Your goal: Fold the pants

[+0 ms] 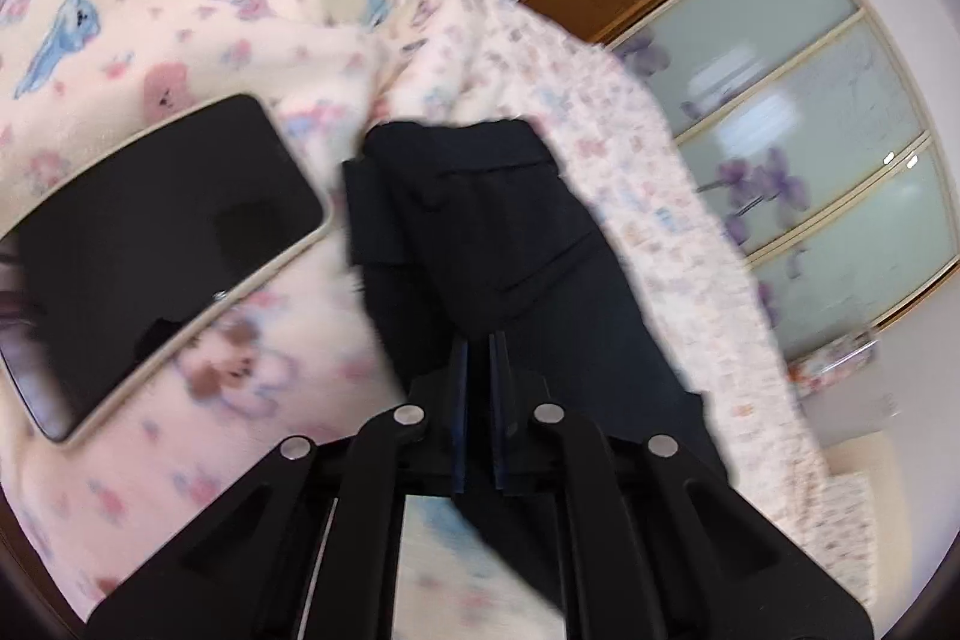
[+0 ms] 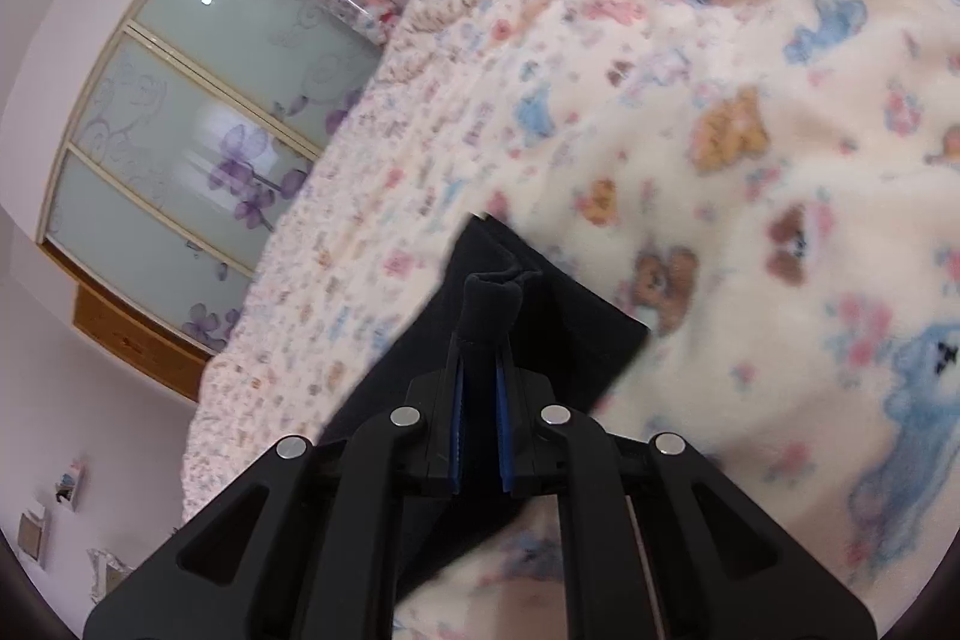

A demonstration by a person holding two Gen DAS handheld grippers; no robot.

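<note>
Gripping dark pants (image 1: 480,232) with both tools, and lifting them a little above a fleecy blanket (image 1: 180,10) printed with bears and blue animals. Left gripper (image 1: 480,340) clamped shut on a thick edge of the pants, near what looks like the waistband end with its seams and a pocket line. Right gripper (image 2: 480,340) likewise pinched tight on a bunched nub of the same cloth, the rest hanging below and behind the jaws.

Judged as mid-fold: carrying one end over toward the other. Best done by keeping both pinches level and equally taut, so the cloth hangs flat rather than twisted; lowering the free end onto the blanket first, then laying the held edge squarely over it before letting go. Bunching at the right pinch suggests a risk of a crooked crease. Keeping clear of the phone (image 1: 162,250) matters too: it lies face up on the blanket just beside the pants, and a dragged hem could catch it.

Beyond the blanket, a flowered sheet (image 2: 384,196) covers the bed. Farther off, a wardrobe (image 2: 180,142) with frosted glass doors and purple flower motifs stands against pale walls.
</note>
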